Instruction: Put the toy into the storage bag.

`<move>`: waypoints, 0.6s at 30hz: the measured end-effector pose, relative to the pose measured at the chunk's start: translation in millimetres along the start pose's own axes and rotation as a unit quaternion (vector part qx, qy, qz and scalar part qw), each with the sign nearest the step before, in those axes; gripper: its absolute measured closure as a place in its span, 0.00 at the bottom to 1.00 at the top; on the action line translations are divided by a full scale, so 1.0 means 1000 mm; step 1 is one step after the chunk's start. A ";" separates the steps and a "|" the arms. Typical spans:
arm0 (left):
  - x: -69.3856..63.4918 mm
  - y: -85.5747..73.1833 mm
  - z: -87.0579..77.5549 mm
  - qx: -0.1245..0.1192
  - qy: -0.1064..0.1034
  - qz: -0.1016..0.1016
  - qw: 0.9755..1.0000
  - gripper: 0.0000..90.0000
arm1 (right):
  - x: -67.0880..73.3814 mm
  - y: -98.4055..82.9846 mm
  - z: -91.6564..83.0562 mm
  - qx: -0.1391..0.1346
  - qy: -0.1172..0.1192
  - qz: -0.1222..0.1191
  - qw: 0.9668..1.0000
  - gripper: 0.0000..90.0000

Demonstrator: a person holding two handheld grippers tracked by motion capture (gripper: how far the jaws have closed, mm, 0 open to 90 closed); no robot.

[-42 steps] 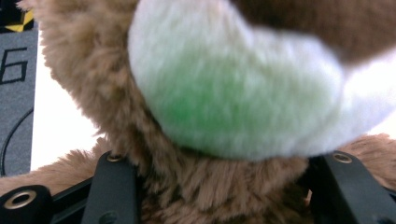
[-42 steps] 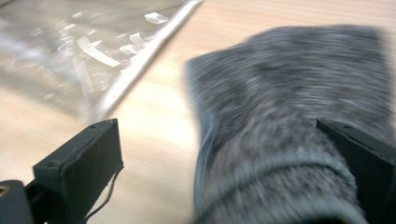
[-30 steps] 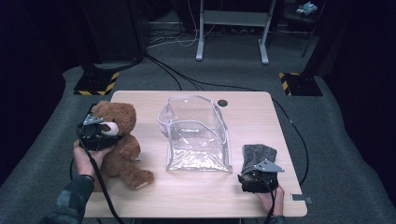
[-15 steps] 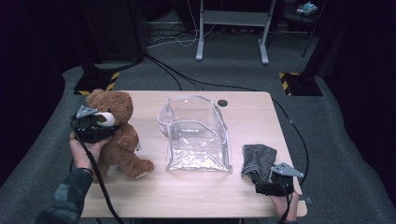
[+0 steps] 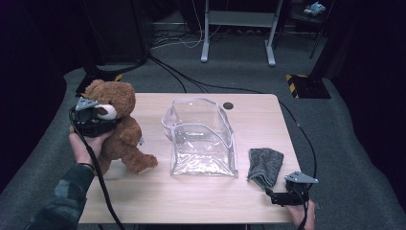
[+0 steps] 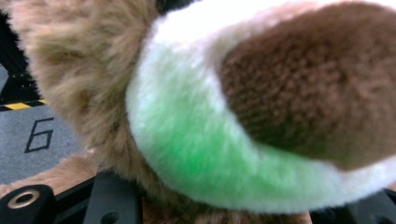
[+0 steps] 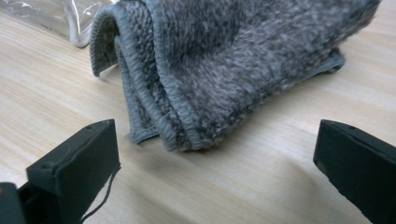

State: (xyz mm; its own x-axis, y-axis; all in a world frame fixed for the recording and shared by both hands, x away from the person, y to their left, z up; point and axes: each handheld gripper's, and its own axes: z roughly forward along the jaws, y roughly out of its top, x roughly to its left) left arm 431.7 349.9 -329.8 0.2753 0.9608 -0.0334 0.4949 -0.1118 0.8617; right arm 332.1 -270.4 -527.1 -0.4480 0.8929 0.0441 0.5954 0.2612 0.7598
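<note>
The left tool (image 5: 95,120) is clenched on the bear (image 5: 117,127) at the head, its body pressed against the white muzzle; in the left gripper view that muzzle (image 6: 196,154) and the brown nose (image 6: 308,88) sit right at the lens, with tan fur above and to the side. The hand (image 5: 86,146) under the tool supports it from below, a dark patterned sleeve (image 5: 62,201) running down to the bottom left corner and a black cable (image 5: 103,187) hanging along it. The bear is upright at the left edge of the worktop (image 5: 191,201), one foot pointing toward the middle. The right tool (image 5: 275,196) is released: in the right gripper view its two black jaws stand wide apart, low over the wood, with nothing between them. Just beyond them lies the folded grey cloth (image 7: 233,60), its stitched edges stacked toward the tool and not touched by it. In the high view the cloth (image 5: 265,165) lies near the right front corner, just beside the clear plastic bag (image 5: 201,139), which stands open in the middle of the worktop. A small dark round hole (image 5: 228,105) sits in the wood behind the bag. Around the worktop is grey carpet (image 5: 335,143) crossed by black cables.
</note>
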 end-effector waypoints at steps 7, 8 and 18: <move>0.001 0.018 0.001 -0.010 0.006 0.003 1.000 0.52 | 0.003 0.001 0.007 0.031 -0.021 -0.008 0.999 0.00; 0.001 0.021 0.002 -0.013 0.008 0.003 1.000 0.52 | 0.003 0.001 0.007 0.030 -0.020 -0.010 0.999 0.00; 0.004 0.048 0.003 -0.027 0.019 0.003 0.999 0.52 | 0.002 0.001 0.007 0.030 -0.023 -0.004 0.999 0.00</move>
State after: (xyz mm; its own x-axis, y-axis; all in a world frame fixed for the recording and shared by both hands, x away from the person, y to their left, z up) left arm 458.9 347.4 -290.1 0.2460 0.9692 -0.0089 0.4475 -0.1054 0.8881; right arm 336.6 -265.2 -530.8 -0.4228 0.9062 0.0064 0.6307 0.2892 0.7201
